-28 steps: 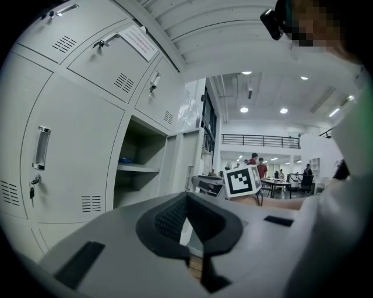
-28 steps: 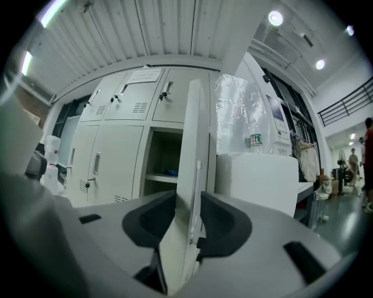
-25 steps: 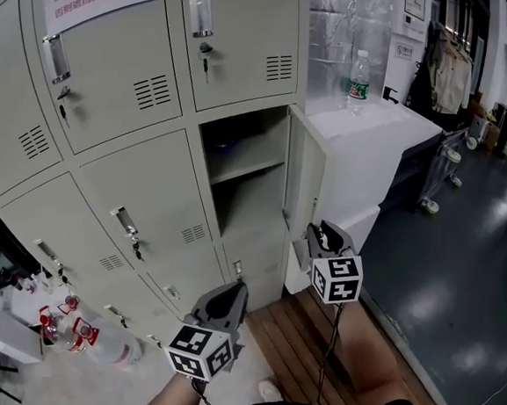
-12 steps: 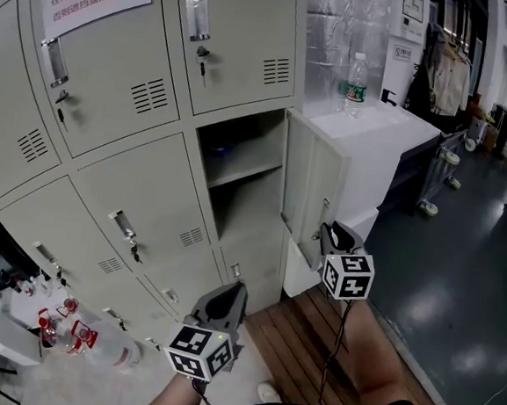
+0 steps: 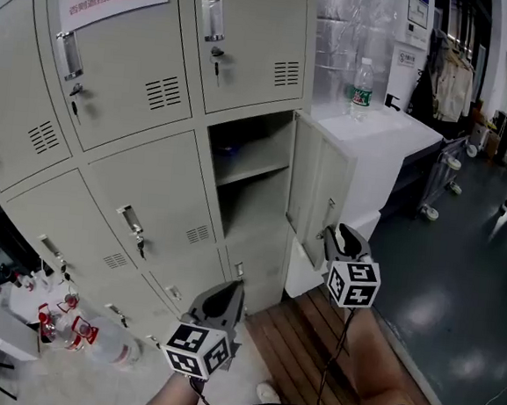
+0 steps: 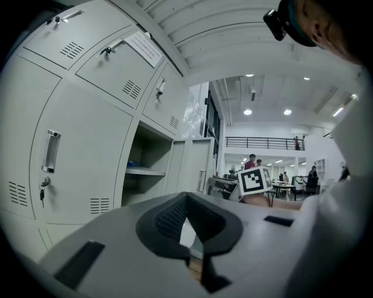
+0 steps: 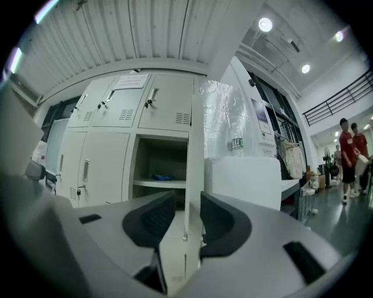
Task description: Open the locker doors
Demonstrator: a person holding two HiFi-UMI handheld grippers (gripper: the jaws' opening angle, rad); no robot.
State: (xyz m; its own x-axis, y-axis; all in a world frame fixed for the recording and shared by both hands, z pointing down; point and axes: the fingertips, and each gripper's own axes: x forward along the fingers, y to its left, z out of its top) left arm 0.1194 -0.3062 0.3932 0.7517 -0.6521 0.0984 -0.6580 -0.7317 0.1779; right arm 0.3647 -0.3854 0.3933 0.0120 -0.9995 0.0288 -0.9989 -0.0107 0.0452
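Observation:
A grey locker bank fills the head view. One middle-row door (image 5: 321, 191) stands swung out from its open compartment (image 5: 252, 166). My right gripper (image 5: 339, 237) is at that door's free edge. In the right gripper view the door edge (image 7: 194, 157) runs up between the two pads with a gap on each side. The jaws of my right gripper (image 7: 187, 216) have just been opening and stand open around the edge. My left gripper (image 5: 226, 294) hangs lower, in front of the bottom lockers. In its own view my left gripper (image 6: 187, 201) is shut, with nothing held.
A white cabinet (image 5: 392, 130) with a water bottle (image 5: 362, 80) on it stands right behind the open door. The other locker doors (image 5: 151, 65) are closed. Bottles (image 5: 91, 340) lie on the floor at left. A wooden platform (image 5: 299, 333) lies underfoot. People (image 7: 348, 160) stand far off.
The locker door has swung further out and my right gripper has moved a little to the right with it. Its jaws have widened around the door edge. The left gripper has stayed put.

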